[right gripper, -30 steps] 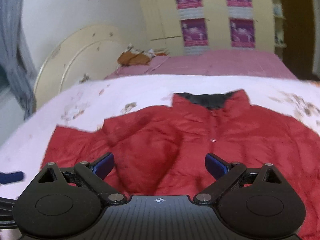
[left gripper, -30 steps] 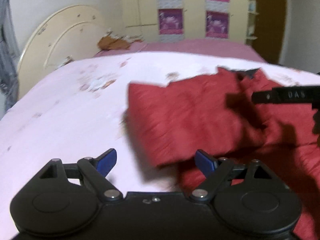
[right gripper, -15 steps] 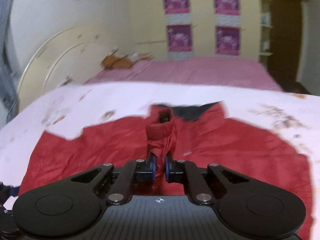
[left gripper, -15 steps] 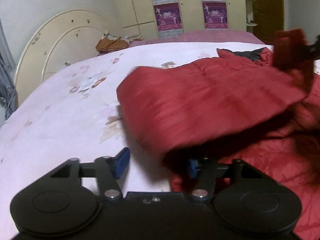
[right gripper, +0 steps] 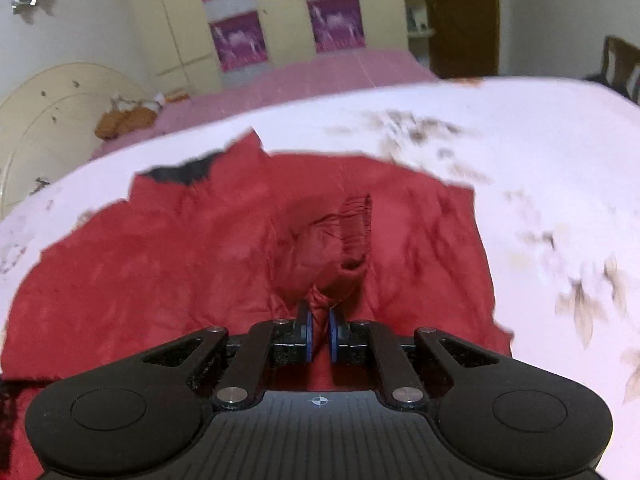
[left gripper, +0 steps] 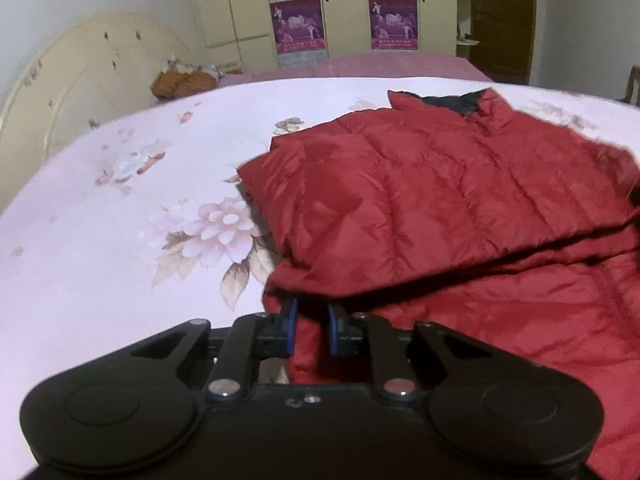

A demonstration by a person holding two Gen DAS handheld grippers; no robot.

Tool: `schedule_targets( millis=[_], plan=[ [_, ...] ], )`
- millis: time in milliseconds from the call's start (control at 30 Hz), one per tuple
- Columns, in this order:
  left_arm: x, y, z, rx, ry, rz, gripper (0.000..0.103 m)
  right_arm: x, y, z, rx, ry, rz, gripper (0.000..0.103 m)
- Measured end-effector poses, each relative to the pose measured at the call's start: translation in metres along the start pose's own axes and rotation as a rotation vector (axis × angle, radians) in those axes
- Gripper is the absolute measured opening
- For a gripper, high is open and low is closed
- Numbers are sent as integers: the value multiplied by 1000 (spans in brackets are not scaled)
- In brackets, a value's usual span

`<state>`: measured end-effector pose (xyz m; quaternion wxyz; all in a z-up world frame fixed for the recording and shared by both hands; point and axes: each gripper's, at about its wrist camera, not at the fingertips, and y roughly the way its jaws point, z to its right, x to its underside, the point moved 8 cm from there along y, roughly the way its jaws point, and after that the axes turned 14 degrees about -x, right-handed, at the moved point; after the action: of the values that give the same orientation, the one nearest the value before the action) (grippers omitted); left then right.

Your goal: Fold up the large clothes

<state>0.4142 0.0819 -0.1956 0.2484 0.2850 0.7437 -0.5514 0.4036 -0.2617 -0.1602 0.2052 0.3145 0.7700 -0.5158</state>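
Right tool (right gripper: 319,330) is pinching the red puffer jacket's sleeve cuff (right gripper: 352,240), which is rising at its 12 o'clock. Left tool (left gripper: 310,326) is gripping the jacket (left gripper: 420,200) at its folded left edge on the floral bed (left gripper: 120,208). Jacket body is running toward 1 o'clock from the left tool, so the sleeve probably wants laying across it.

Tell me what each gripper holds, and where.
Left gripper: red jacket at its folded-over side edge. Right gripper: the same jacket, at the sleeve end near the cuff.
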Motion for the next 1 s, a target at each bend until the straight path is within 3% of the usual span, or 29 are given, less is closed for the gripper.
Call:
schedule_targets(
  millis=[167, 200, 233, 267, 300, 467, 733, 767, 800, 833, 900, 1000],
  plan=[
    [-6, -17, -24, 57, -127, -35, 23, -6, -20, 10, -7, 31, 36, 9],
    [-8, -19, -27, 59, -144, -32, 23, -7, -25, 11, -10, 35, 45, 17],
    [-12, -20, -30, 60, -160, -28, 23, -9, -29, 12, 2, 35, 57, 43],
    [-16, -20, -31, 61, -173, -22, 23, -11, -33, 13, 15, 29, 74, 58],
    [-20, -19, -31, 63, -179, -18, 23, -15, -37, 13, 23, 14, 98, 65],
    [-42, -4, -13, 80, -160, 7, 23, -28, -39, 16, 54, -10, 131, 65],
    [-68, 29, 19, 81, -128, 24, 23, -32, 13, 20, 26, 18, 45, 65],
    [-69, 31, 22, 83, -126, 23, 23, -33, 17, 19, 16, 15, 36, 62],
    [-71, 33, 24, 84, -124, 24, 23, -33, 20, 18, 19, 5, 28, 42],
    [-72, 36, 27, 85, -119, 26, 23, -32, 24, 16, 12, -5, 15, 30],
    [-75, 40, 31, 84, -112, 26, 23, -33, 25, 12, -5, -18, 16, 20],
    [-77, 44, 36, 95, -115, 27, 23, -40, 17, 8, 24, -87, 61, 18]
  ],
)
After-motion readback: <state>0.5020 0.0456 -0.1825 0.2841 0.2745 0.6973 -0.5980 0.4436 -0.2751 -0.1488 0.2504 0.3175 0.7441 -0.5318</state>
